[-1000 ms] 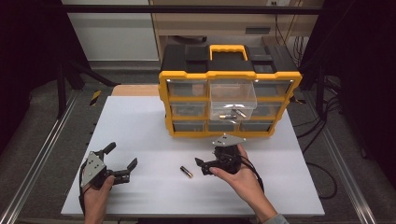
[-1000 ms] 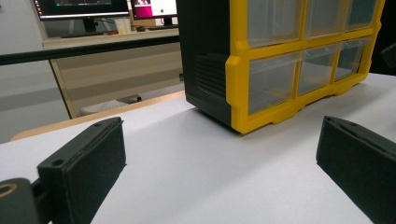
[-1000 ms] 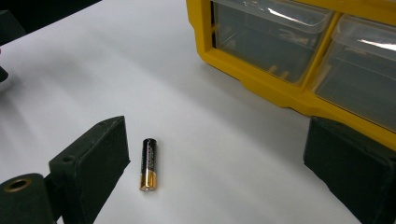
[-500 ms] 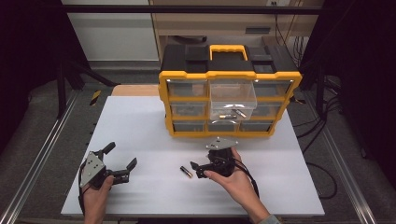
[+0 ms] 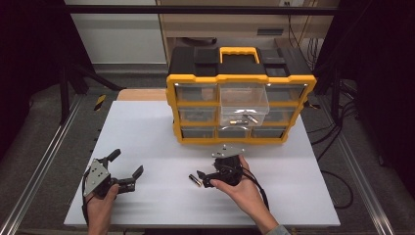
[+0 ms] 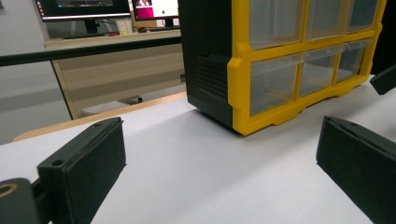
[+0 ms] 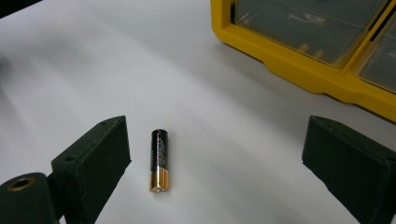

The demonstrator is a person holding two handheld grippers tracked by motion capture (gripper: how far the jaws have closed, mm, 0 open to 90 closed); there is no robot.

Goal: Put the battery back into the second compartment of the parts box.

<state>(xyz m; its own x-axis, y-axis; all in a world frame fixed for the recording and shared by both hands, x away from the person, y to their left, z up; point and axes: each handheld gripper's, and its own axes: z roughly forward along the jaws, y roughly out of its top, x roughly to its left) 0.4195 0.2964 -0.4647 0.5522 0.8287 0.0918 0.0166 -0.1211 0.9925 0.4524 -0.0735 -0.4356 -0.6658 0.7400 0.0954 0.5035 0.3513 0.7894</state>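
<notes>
A black and gold AA battery (image 5: 195,180) (image 7: 159,160) lies flat on the white table (image 5: 147,132). My right gripper (image 5: 204,178) (image 7: 219,168) is open right beside it. In the right gripper view the battery lies between the jaws, close to the left one, not touched. My left gripper (image 5: 126,164) (image 6: 219,163) rests at the table's front left, wide open with nothing in it. A yellow and black drawer organizer (image 5: 240,98) (image 6: 280,60) (image 7: 317,56) stands at the back. One clear middle drawer (image 5: 243,105) is pulled out with a few small items inside.
The organizer has a yellow carry handle (image 5: 239,51) on top and its other clear drawers are pushed in. A metal rail (image 5: 44,161) runs along the table's left side. Cables (image 5: 337,147) hang off the right edge. Bare white table lies between the two grippers.
My right gripper has moved left and a little forward toward the battery, so the battery now lies between its open jaws. The left gripper has stayed put.
</notes>
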